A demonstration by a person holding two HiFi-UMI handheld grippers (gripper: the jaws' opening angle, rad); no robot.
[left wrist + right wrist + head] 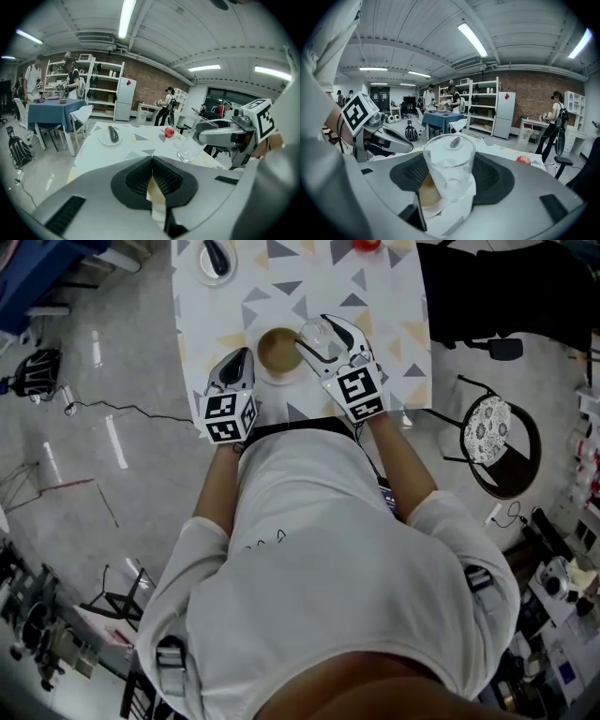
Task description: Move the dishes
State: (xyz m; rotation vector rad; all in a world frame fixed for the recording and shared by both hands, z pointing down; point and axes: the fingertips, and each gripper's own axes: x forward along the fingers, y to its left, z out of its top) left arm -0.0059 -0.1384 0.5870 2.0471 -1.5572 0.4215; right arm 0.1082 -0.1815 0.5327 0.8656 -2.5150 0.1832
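Glass tumbler (449, 161) in right tongs (325, 337), beside bowl (277, 350) near table (398, 367) edge.

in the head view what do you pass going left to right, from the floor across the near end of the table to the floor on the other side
backpack → left gripper → brown bowl → glass → chair with patterned seat
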